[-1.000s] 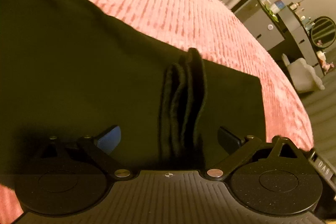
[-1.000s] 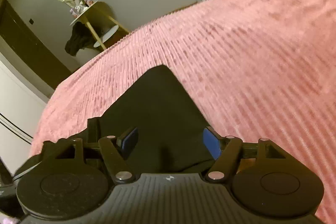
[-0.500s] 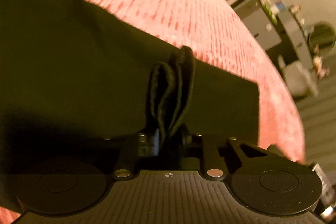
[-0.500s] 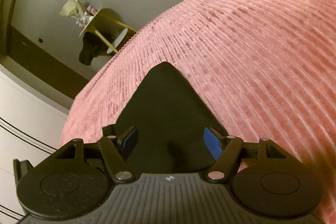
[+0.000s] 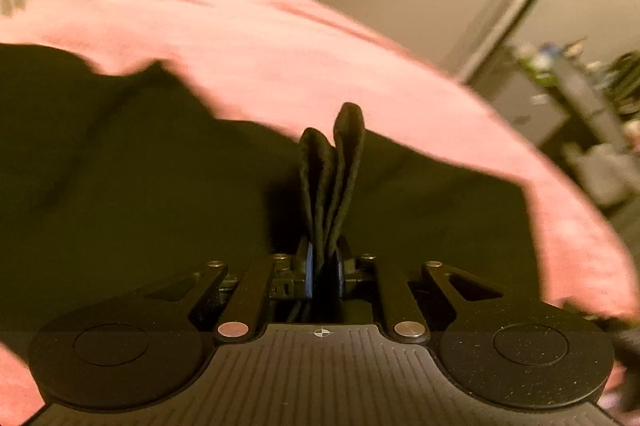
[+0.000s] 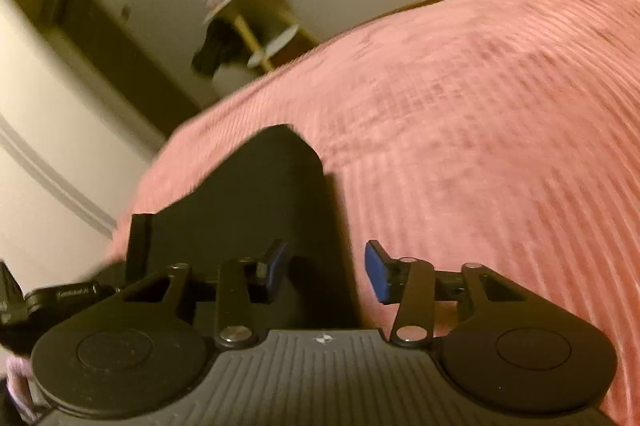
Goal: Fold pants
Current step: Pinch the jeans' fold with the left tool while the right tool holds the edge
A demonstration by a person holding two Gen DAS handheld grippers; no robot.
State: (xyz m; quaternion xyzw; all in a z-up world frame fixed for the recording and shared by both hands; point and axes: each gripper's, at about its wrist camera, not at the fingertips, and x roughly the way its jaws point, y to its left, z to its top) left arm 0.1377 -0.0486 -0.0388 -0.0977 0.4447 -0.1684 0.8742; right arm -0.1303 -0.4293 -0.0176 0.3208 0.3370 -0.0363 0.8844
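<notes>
Pinching pants (image 5: 328, 178), left gripper (image 5: 323, 270), right gripper (image 6: 326, 272) agape

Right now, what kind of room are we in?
Most likely a bedroom. The black pants lie on a wide pink ribbed bedspread, a small round side table stands by the wall, and a cluttered dresser sits beyond the bed.

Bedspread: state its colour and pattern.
The bedspread is pink with fine ribbed stripes, clearest in the right wrist view.
</notes>
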